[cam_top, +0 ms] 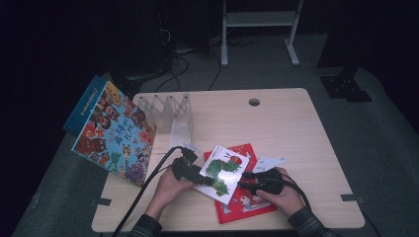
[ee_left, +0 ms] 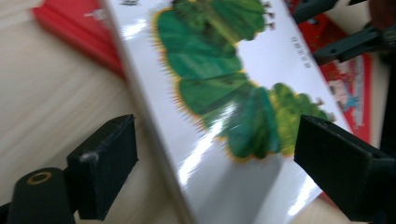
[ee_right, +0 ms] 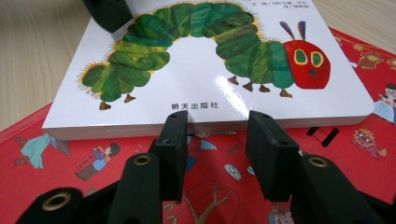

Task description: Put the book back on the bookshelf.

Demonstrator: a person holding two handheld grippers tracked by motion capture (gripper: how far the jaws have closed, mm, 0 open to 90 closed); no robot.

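Nearest to you, your right gripper [cam_top: 245,180] sits over the red book [cam_top: 247,202], its jaws half spread and pinching nothing; in the right gripper view the two black pads stand side by side with the red cover showing between them, their tips just short of the near edge of the caterpillar book [ee_right: 205,70]. That white book lies flat on top of the red one, its edge facing your right jaws and the red caterpillar head off toward the right of that view. Your left gripper [cam_top: 207,180] comes at the same book from the other side. In the left gripper view its jaws are spread wide on either side of the white book's corner, one pad low over the bare table [ee_left: 51,79], the other over the glossy cover; the picture is blurred there, so you cannot tell whether either pad touches the book. From the high view, the caterpillar book sits between your two hands, near the front middle of the table. Farther back on the left stands a clear rack [cam_top: 165,108], and a big colourful book [cam_top: 116,133] leans just beside it, overhanging the table's left edge.
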